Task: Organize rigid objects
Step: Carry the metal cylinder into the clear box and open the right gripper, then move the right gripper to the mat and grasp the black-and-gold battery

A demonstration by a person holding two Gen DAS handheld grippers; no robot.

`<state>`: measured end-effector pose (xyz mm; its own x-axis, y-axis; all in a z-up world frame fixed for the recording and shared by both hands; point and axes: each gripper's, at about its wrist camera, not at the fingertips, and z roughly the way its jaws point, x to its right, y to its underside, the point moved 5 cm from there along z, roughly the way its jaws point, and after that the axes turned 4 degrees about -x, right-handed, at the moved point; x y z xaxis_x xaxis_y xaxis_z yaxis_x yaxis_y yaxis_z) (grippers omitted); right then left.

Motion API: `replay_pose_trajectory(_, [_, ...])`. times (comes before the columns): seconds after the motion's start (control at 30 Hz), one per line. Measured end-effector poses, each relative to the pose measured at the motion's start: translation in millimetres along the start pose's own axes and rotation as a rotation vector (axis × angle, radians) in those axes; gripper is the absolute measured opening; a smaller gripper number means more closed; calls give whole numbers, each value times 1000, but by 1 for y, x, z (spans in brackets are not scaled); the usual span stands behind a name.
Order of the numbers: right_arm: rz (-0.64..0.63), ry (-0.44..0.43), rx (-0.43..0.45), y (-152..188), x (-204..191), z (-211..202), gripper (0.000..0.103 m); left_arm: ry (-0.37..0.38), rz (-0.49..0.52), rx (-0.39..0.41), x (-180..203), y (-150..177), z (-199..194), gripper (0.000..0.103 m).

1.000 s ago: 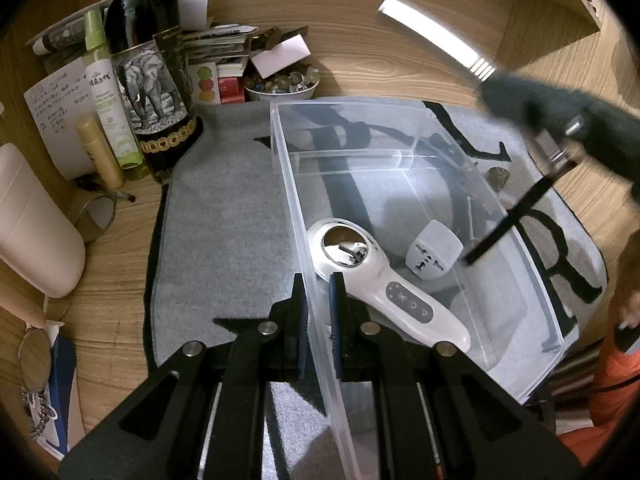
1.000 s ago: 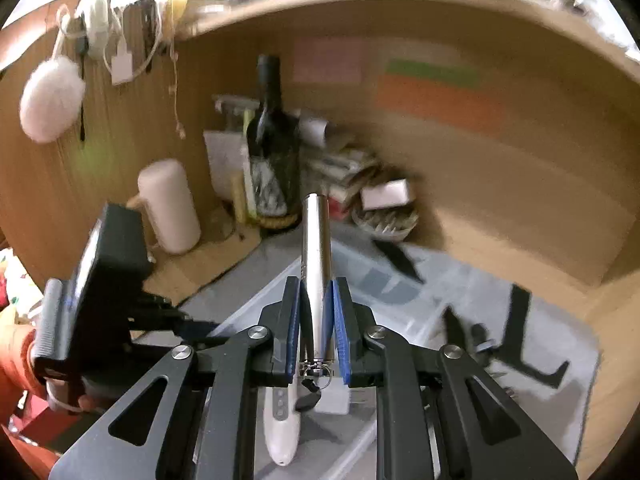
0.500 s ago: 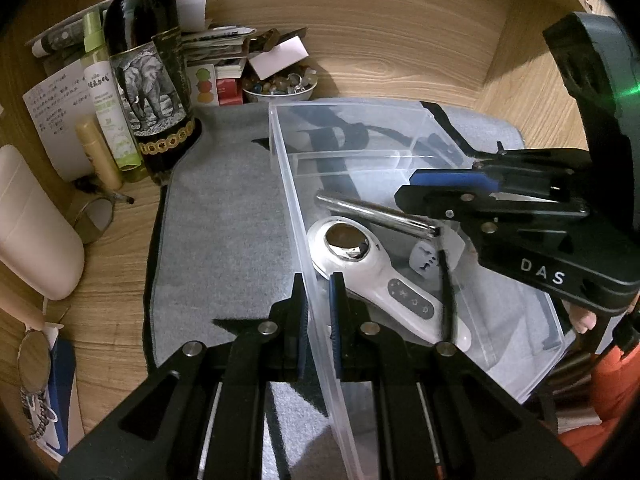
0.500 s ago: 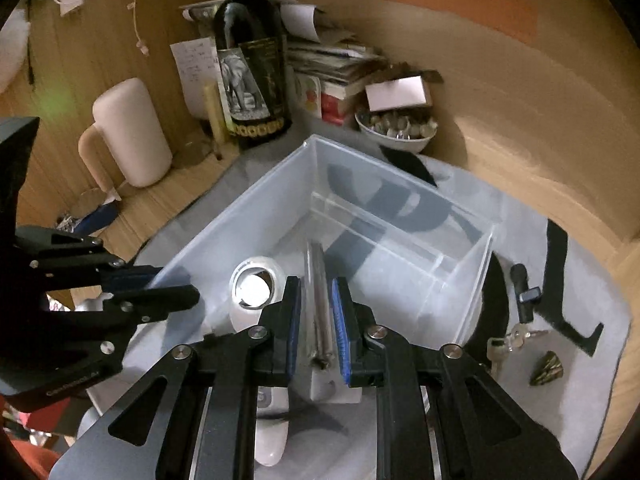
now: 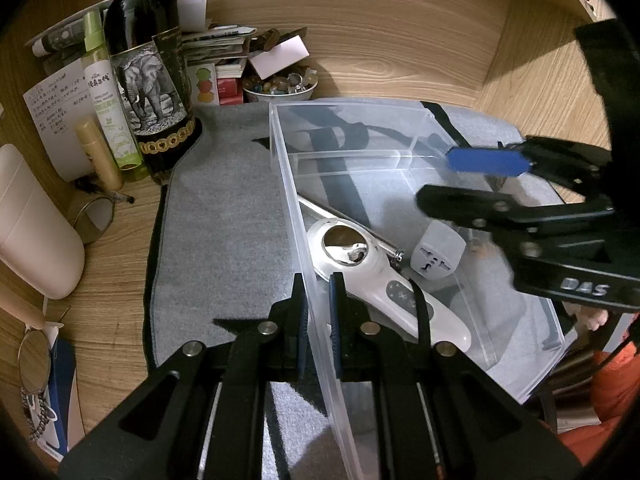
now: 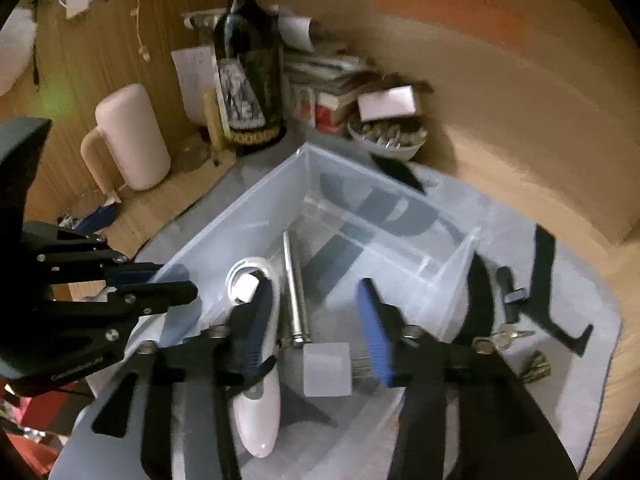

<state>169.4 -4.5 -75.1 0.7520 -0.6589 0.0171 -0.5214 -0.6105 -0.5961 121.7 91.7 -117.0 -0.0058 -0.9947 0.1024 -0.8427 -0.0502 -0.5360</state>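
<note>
- Left wrist view: the left gripper (image 5: 318, 300) was seen clamped on the near side wall of the clear plastic bin (image 5: 288, 184), one finger outside the wall and one inside.
- The bin was set on a grey mat (image 5: 224, 216) spread over the wooden desk (image 5: 120, 248).
- In the right wrist view, the right gripper (image 6: 316, 320) was held wide apart above the bin, its blue pads (image 6: 374, 330) gripping nothing.
- A silver metal rod (image 6: 294, 288) was seen lying on the bin floor between the spread fingers, clear of both.
- A white handheld device (image 5: 384, 284) lay beside the rod, and a white plug adapter (image 5: 438, 250) stood just beside the rod's near end.
- All three were in the bin's large compartment, short of the divider (image 5: 360, 155).
- Outside the bin, what appeared to be keys (image 6: 510, 334) lay on the mat; the blur made this uncertain.
- A dark wine bottle (image 5: 150, 68) was stood at the mat's far left corner.
</note>
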Motion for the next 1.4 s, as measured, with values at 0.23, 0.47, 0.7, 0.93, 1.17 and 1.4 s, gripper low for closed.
replay_pose_trajectory(0.23, [14,65,85,1,15,-34,70,0,1,0,0,0,0,9])
replay_pose_trajectory(0.47, [89,154,121,13,57,-61,72,0,1,0,0,0,0,9])
replay_pose_trajectory(0.7, [201,186,57,40,96,-52,72,0,2,-1,-1,0,0,9])
replay_pose_trajectory(0.93, [267,151,-59,72,108,-11,72,-7,-3,-2,-4,4,0,9])
replay_pose_trajectory(1.17, [382,25,-142,86,112,26,56,-15,2,-3,-4,7,-2,9])
replay_pose_trajectory(1.4, [260,126,-135,88,98,30,43,-12,-1,-4,-3,6,-1,9])
